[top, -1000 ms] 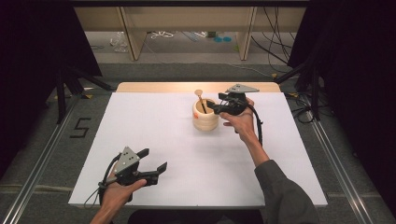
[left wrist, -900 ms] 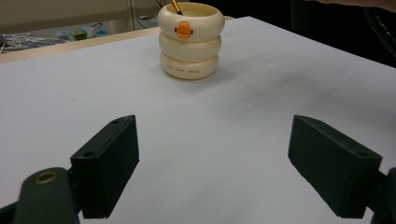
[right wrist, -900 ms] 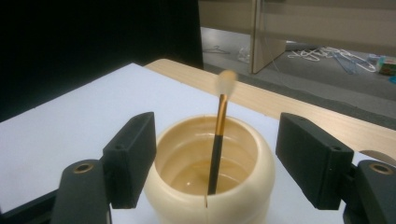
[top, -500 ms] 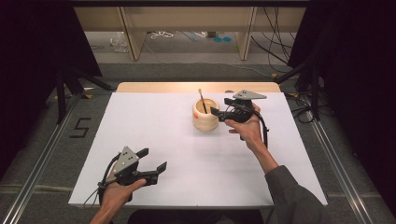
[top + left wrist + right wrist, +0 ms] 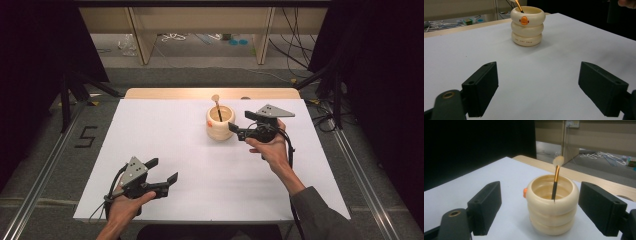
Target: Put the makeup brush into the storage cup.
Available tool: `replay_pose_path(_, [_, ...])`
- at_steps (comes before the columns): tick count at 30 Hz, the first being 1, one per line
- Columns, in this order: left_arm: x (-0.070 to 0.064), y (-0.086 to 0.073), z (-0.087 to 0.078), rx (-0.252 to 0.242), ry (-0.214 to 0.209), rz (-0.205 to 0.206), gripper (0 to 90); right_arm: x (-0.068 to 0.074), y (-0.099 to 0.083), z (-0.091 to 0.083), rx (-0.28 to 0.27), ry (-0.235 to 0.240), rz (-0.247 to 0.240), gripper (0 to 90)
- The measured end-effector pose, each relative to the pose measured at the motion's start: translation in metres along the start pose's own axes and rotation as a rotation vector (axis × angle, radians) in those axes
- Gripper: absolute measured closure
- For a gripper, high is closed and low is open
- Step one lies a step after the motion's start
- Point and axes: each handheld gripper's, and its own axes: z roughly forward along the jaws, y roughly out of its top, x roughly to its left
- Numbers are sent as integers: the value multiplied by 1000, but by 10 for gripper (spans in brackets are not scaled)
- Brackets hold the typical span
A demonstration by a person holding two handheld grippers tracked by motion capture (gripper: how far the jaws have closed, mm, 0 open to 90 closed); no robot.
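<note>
Right claw [image 5: 241, 124] has drawn back from the cream ringed cup [image 5: 220, 122], now just beside it at 3 o'clock, jaws wide, empty. The cup holds a brush [image 5: 217, 105], upright. Left claw [image 5: 162, 171] wide, at the desk's [image 5: 165, 130] 7 o'clock.

A black number "5" [image 5: 86, 136] is marked on the grey floor left of the white table [image 5: 165, 140]; small print on the cream ringed ceramic cup [image 5: 526, 23] is illegible.
</note>
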Motion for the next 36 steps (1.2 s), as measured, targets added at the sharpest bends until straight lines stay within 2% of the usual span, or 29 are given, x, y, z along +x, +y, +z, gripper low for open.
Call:
replay_pose_path(1, [0, 0, 0, 0, 0, -1, 160, 1, -1, -3, 3, 5, 9, 186])
replay_pose_path(3, [0, 0, 0, -1, 0, -1, 160, 1, -1, -8, -14, -5, -10, 176])
replay_pose_path(4, [0, 0, 0, -1, 0, 0, 160, 3, -1, -12, -2, 4, 9, 176])
replay_pose_path(6, [0, 0, 0, -4, 4, -5, 160, 4, -2, -17, -29, -1, -2, 165])
replay_pose_path(8, [-1, 0, 0, -5, 6, -6, 160, 8, -3, -22, -21, 2, 12, 162])
replay_pose_path(10, [0, 0, 0, -6, 6, -5, 159, 8, -5, -24, -46, -8, -7, 157])
replay_pose_path(11, [0, 0, 0, -5, 7, -5, 159, 10, -6, -25, -35, 1, 21, 156])
replay_pose_path(12, [0, 0, 0, -6, 7, -6, 159, 10, -6, -27, -41, -9, -6, 156])
replay_pose_path(13, [0, 0, 0, -6, 8, -5, 160, 12, -7, -29, -31, -6, 7, 156])
replay_pose_path(14, [0, 0, 0, -5, 8, -5, 159, 13, -7, -29, -50, -3, 3, 157])
replay_pose_path(16, [0, 0, -1, -7, 9, -7, 159, 15, -9, -32, -34, -3, 14, 157])
replay_pose_path(17, [1, 0, -1, -8, 10, -7, 160, 15, -9, -32, -29, -7, 3, 157])
replay_pose_path(18, [1, 0, -1, -8, 11, -8, 159, 16, -11, -33, -39, 1, 15, 157])
replay_pose_path(19, [1, 0, -1, -8, 11, -7, 159, 15, -13, -33, -50, -11, -1, 157])
replay_pose_path(20, [1, 0, -1, -9, 12, -9, 159, 17, -15, -34, -46, -1, 23, 157])
replay_pose_path(22, [1, 0, -1, -10, 9, -4, 160, 17, -18, -37, -22, -3, 20, 159])
replay_pose_path(23, [1, 0, -1, -9, 12, -9, 160, 16, -20, -38, -49, -9, 16, 158])
replay_pose_path(24, [1, 0, -1, -8, 12, -8, 159, 16, -21, -39, -43, -15, 14, 159])
replay_pose_path(25, [1, 0, -1, -8, 12, -8, 159, 18, -23, -41, -23, -6, 35, 159])
replay_pose_path(28, [1, 0, -1, -10, 15, -11, 159, 17, -27, -44, -51, -9, 19, 158])
replay_pose_path(30, [1, 0, -1, -9, 15, -10, 159, 19, -29, -48, -39, -9, 38, 158])
replay_pose_path(32, [1, 0, -1, -10, 15, -9, 159, 19, -32, -50, -53, -13, 24, 158])
replay_pose_path(34, [1, 0, 0, -16, 9, -11, 159, 21, -35, -52, -41, -4, 41, 157])
replay_pose_path(36, [1, 0, 0, -16, 9, -11, 159, 22, -38, -54, -26, -3, 29, 155])
